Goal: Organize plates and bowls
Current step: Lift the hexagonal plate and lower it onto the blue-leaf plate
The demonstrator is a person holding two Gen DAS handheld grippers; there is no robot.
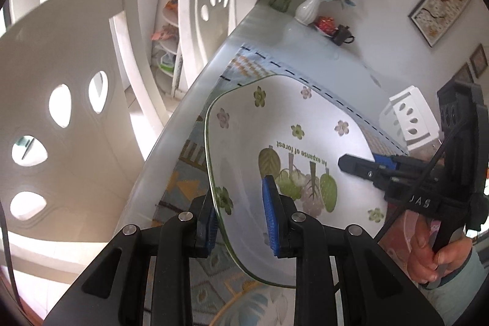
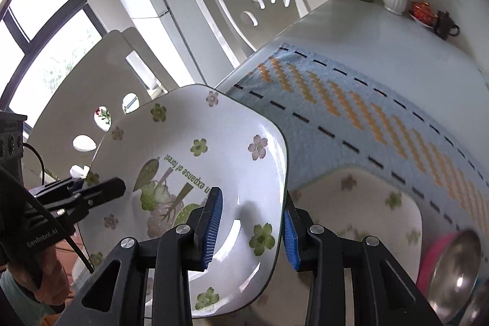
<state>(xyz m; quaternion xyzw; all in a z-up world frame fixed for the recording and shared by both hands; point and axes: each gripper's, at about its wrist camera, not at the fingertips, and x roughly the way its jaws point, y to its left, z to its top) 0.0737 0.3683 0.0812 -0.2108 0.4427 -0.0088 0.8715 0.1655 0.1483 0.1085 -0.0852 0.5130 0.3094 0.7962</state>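
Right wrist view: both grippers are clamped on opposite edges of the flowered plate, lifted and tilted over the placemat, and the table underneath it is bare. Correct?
Not quite. Both the left gripper and right gripper do grip opposite edges of the tilted flowered plate, but the spot beneath is not bare: the right wrist view shows a second flowered plate lying on the placemat, with a metal bowl beside it.

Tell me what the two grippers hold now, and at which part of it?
Both hold one flowered square plate by its rim, on opposite sides: the left gripper on one edge, the right gripper on the other.
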